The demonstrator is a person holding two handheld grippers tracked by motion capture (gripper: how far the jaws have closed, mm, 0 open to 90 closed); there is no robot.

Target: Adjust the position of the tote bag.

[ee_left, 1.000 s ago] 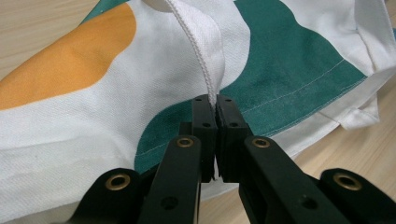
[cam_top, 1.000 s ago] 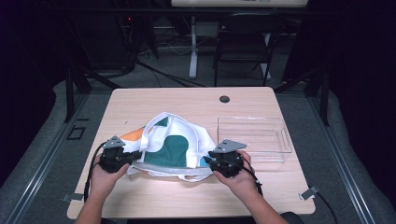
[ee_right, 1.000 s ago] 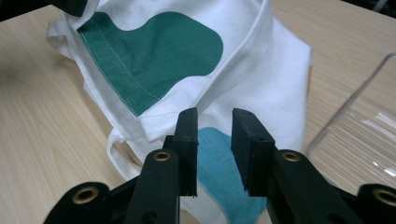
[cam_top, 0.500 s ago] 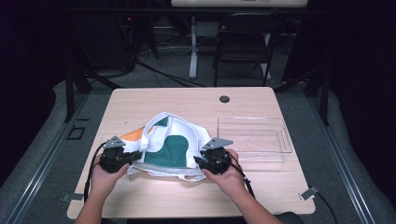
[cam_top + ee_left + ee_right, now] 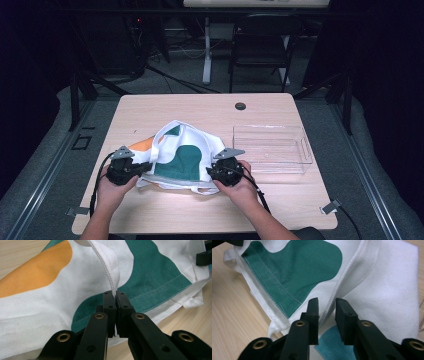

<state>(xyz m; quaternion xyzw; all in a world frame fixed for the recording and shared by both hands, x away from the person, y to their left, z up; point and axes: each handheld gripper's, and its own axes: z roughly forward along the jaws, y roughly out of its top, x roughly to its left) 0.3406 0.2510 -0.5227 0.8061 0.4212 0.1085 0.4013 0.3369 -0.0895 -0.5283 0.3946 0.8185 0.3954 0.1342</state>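
We read the step in hand as taking hold of the cloth bag (image 5: 182, 160) at two points along its edge, ahead of spreading or folding it. The bag, white with green and orange patches, lies crumpled on the table (image 5: 200, 107), near the front edge and between the two hands. The clear plastic tray (image 5: 272, 150) stands just to its right, apart from it.

Left gripper (image 5: 115, 298): fingers (image 5: 109, 305) closed tight on a stitched white seam of the bag, which rises up out of the pinch. This grip looks secure.

Right gripper (image 5: 327, 305): fingers (image 5: 313, 312) part open, with a narrow gap between them. Its jaws have just been closing. A hemmed white edge of the bag runs up between them; it seems to touch the left-hand finger in that view, but we cannot tell whether the pads press on it yet. We count this side as not yet gripped.

Next move, as we judge it: close the right fingers fully on the hem, keeping the edge centred in the gap so it does not slip out sideways. Only then lift or pull the two grips apart, with the left held firm.
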